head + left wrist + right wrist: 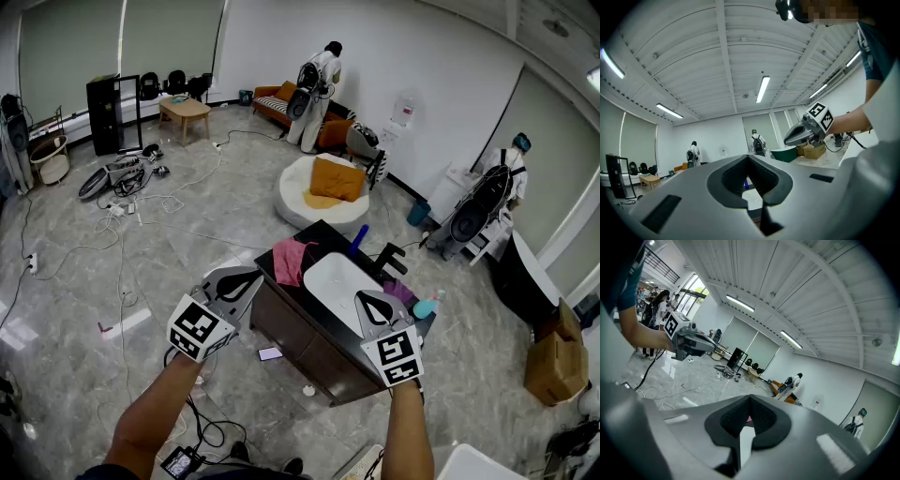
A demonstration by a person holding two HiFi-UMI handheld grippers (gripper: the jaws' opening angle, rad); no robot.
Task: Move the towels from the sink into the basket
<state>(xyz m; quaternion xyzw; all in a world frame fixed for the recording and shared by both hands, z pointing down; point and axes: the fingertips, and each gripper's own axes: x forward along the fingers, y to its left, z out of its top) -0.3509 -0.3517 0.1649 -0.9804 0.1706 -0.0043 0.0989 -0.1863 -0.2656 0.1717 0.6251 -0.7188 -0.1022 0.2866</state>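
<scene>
A white sink (336, 279) is set in a dark cabinet (300, 333) in the middle of the head view. A pink towel (292, 261) lies on the counter at the sink's left, and a purple towel (403, 292) lies at its right. My left gripper (251, 276) hovers shut and empty just left of the pink towel. Over the sink's near right rim, my right gripper (368, 300) is shut and holds nothing. In the right gripper view, the pink towel (748, 419) shows past the closed jaws. A round woven basket (51, 157) stands far off at the left wall.
A black faucet (394, 261), a blue bottle (358, 239) and a teal bottle (427, 307) stand around the sink. Behind the cabinet is a white beanbag (305, 202) with an orange cushion. Cables (141, 202) cross the floor; a phone (270, 353) lies by the cabinet. People stand at the back.
</scene>
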